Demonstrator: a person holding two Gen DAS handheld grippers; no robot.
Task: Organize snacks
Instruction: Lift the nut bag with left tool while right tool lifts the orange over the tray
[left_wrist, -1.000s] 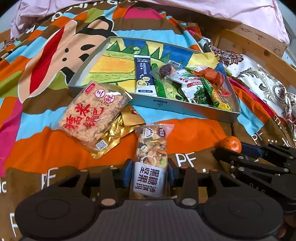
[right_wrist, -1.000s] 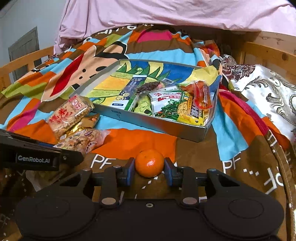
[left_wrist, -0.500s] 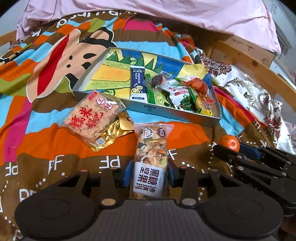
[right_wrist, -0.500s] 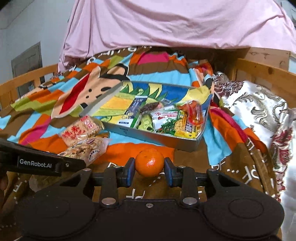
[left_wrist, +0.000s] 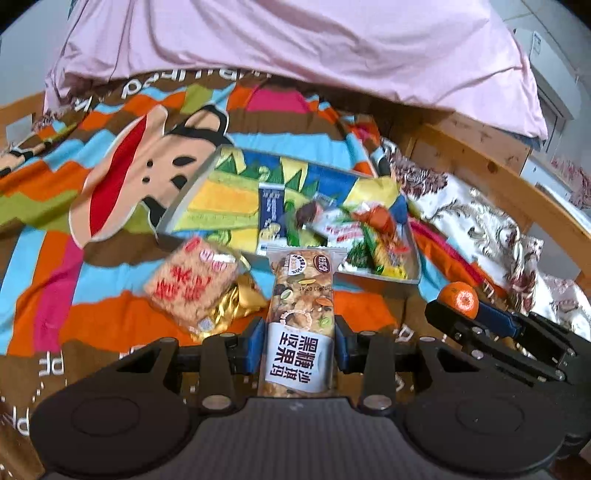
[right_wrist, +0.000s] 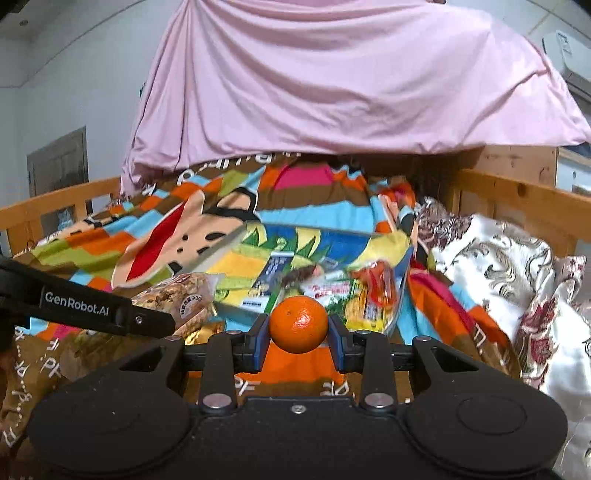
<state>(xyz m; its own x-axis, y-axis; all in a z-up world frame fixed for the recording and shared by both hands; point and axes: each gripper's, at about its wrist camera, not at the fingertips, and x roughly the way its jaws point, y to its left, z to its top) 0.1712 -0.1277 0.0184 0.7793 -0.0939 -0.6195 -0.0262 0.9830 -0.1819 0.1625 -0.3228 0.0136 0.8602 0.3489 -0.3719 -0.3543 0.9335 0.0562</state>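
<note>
Bedding fills both views: a bright cartoon blanket (left_wrist: 110, 280) spread over a wooden-railed bed (right_wrist: 517, 192), with a pink sheet (right_wrist: 332, 81) draped across the far end at 12 o'clock. On the blanket sits a shallow grey tray (left_wrist: 413, 266), already carrying several packets bunched toward its right half — the left half of its floor looks bare, which I judge to be the open room for new arrivals. In the left view, at 10 o'clock from the held bar, a rice cracker packet (left_wrist: 192, 288) lies on top of a gold wrapper (left_wrist: 236, 310), both outside the tray and still to be sorted.

The left gripper (left_wrist: 300, 350) has its fingers closed narrow on a nut bar (left_wrist: 301, 325), gripped low across its label so the long end points forward toward the tray's near wall. The right gripper (right_wrist: 298, 341) pinches an orange (right_wrist: 298, 324) between its fingers at its widest part, likely so the round fruit cannot roll out.

Both loads appear lifted off the blanket — ready, I think, for carrying to the tray. Its near wall is the edge to clear, and the two grippers ride close side by side, so they could bump.
</note>
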